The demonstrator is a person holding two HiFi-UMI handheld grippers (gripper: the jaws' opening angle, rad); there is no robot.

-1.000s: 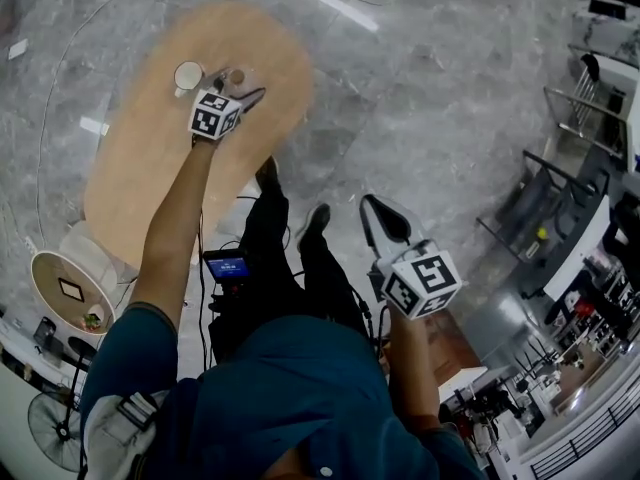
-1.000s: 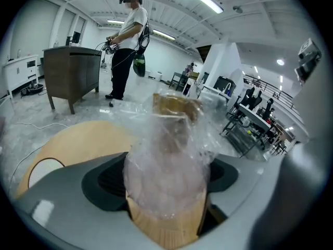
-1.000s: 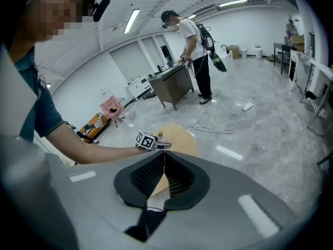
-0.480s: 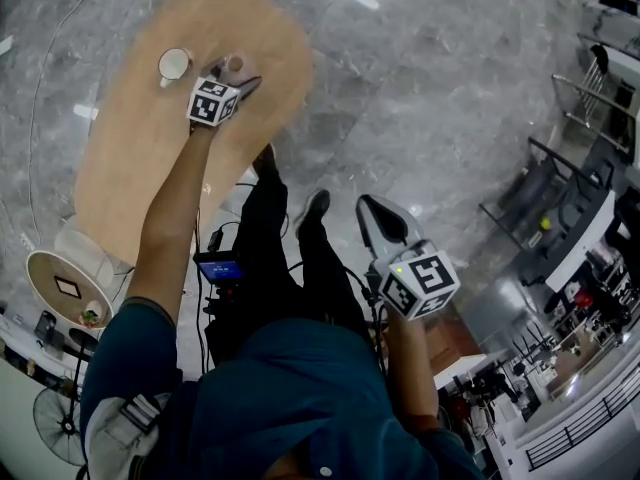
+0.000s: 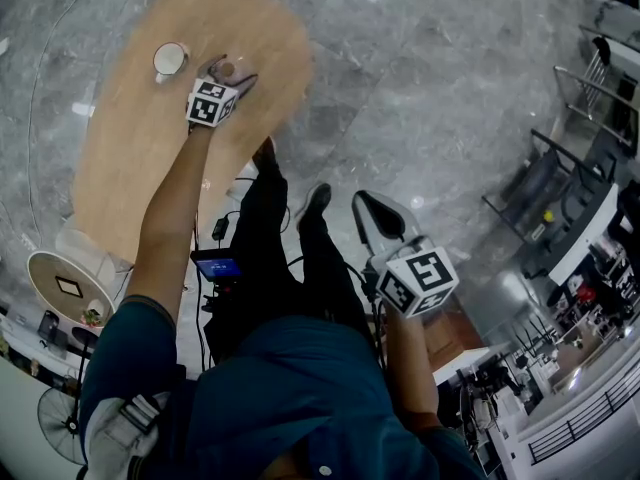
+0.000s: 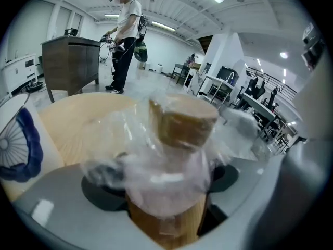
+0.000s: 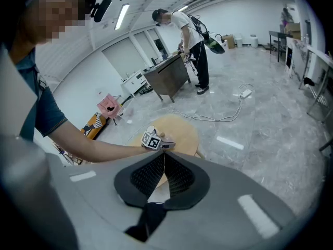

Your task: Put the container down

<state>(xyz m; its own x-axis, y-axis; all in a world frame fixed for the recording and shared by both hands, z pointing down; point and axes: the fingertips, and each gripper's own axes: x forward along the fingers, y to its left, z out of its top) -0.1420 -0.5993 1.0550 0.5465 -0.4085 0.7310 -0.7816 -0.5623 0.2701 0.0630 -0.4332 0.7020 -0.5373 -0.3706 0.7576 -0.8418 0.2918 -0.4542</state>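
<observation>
Plainly, the left gripper (image 5: 228,72) is clamped on the container (image 6: 171,160), a clear jar with a cork stopper (image 6: 183,120), and holds it out at arm's length over the far part of the table (image 5: 150,158). The jar stands between the jaws with its long axis upright and the stopper on top. The tabletop lies straight below it, so the coming move is probably a short drop. Neither view shows whether its base already touches the wood. A mug (image 5: 168,60) stands just beside it on the left, and the landing spot should stay apart from that. The right gripper (image 7: 163,163) is closed on nothing, held low near the person's body and well away from the table. No brand or label can be read on the jar, and the mug's blue mark (image 6: 27,144) is too partial to make out.
</observation>
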